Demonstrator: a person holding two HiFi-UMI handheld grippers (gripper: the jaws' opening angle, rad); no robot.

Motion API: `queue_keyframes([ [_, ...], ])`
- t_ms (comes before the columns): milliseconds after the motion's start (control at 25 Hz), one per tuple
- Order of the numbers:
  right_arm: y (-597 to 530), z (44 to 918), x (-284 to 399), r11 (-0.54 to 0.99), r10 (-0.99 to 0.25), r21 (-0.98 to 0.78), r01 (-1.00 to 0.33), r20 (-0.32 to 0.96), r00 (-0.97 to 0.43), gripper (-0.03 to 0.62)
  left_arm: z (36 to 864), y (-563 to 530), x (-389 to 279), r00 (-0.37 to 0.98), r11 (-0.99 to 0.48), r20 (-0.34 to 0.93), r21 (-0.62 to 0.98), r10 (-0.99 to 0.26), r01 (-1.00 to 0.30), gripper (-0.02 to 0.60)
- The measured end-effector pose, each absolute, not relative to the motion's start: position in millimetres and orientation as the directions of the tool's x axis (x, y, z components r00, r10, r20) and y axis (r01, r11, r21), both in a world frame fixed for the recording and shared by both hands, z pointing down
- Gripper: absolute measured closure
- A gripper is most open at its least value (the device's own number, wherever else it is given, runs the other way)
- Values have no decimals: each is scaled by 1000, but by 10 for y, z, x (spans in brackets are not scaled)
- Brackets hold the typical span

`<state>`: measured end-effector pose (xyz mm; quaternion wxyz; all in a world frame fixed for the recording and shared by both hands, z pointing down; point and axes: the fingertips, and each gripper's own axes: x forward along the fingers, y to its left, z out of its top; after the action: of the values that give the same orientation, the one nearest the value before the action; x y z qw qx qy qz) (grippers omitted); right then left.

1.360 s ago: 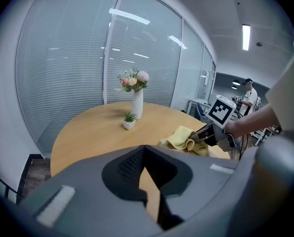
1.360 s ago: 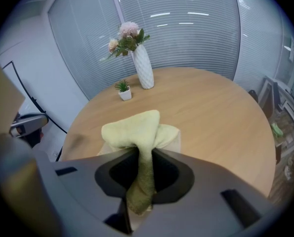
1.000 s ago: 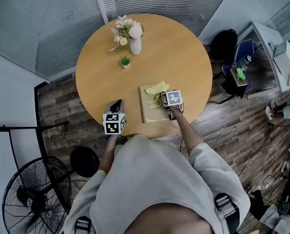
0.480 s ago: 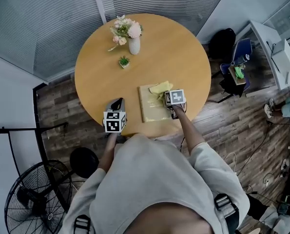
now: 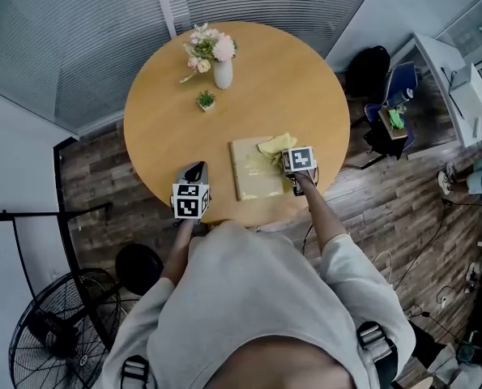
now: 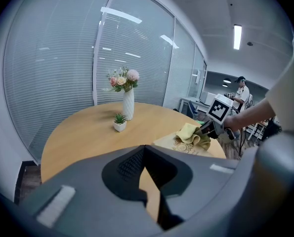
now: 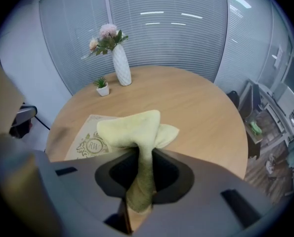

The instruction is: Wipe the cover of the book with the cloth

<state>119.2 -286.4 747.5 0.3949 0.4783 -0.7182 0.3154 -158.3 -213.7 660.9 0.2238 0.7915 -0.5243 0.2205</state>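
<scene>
- Left gripper [image 6: 149, 184]: jaws drawn together, nothing between them, at the table's near edge.
- Book [image 5: 255, 173]: one, tan cover with a printed crest, flat on the round table [image 5: 289, 79].
- Cloth [image 5: 277, 144]: one, pale yellow, bunched on the book's right side.
- Right gripper [image 7: 139, 181]: clamped on the cloth.

Round wooden table [image 5: 289, 79]: flower vase [image 5: 224, 75], small plant [image 5: 207, 102] (seemingly potted), book [image 5: 253, 181]

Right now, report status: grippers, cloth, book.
Right gripper shut on cloth, cloth lying on book, far right corner. Left gripper shut, empty, off the book. Vase and plant far side, clear.
</scene>
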Motion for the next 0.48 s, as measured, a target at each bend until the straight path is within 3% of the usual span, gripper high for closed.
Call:
queue_keyframes([
  [480, -2784, 7288, 1442, 302, -499, -53, -952, 842, -205, 525, 6609, -2132, -1558, 365, -366, 585, 123, -724, -922, 572],
])
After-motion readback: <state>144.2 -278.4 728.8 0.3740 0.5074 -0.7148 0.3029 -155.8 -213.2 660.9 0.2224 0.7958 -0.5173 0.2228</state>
